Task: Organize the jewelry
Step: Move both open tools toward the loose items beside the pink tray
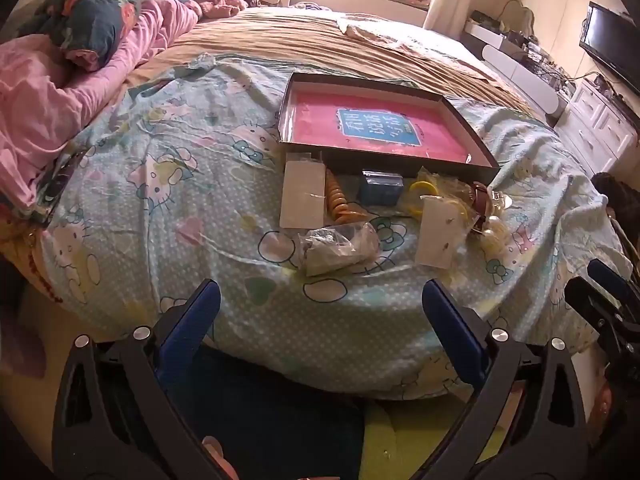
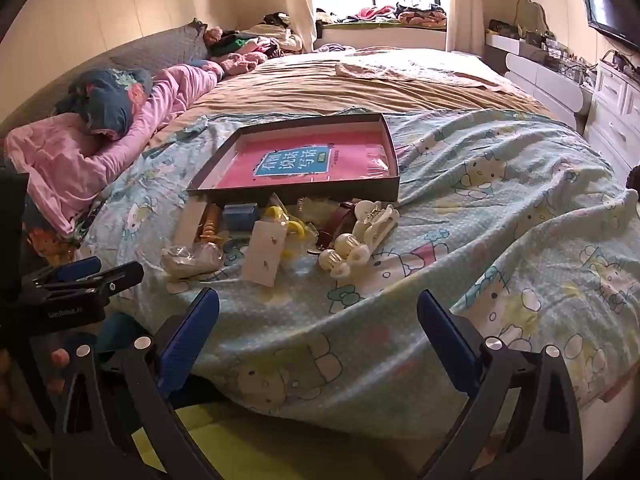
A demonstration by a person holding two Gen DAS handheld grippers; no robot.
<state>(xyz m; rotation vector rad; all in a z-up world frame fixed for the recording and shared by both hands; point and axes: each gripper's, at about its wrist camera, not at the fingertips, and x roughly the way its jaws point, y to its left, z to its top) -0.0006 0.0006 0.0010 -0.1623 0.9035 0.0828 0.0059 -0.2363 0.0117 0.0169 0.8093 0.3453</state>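
A shallow dark box lid [image 1: 476, 132] [image 2: 394, 148] with a pink book inside lies on the bed. In front of it is a pile of jewelry: a white earring card [image 1: 436, 232] [image 2: 266, 254], a taller white card [image 1: 302, 196], a blue box [image 1: 380, 188] [image 2: 240, 216], an amber bead bracelet [image 1: 340, 204] [image 2: 210, 222], yellow rings [image 1: 426, 190] [image 2: 278, 212], a clear plastic bag [image 1: 336, 246] [image 2: 192, 260], white hair clips [image 2: 372, 220] and a brown strap [image 2: 338, 216]. My left gripper [image 1: 320, 304] and right gripper [image 2: 320, 308] both hover open, short of the pile, nothing between their fingers.
The pile rests on a light blue cartoon-print sheet [image 1: 160, 184] [image 2: 500, 208] over a tan blanket. Pink bedding [image 1: 48, 96] and a dark pillow lie at the left. White drawers [image 1: 600, 128] and a television [image 1: 612, 44] stand at the right. The other gripper shows at each view's edge [image 1: 608, 300] [image 2: 80, 280].
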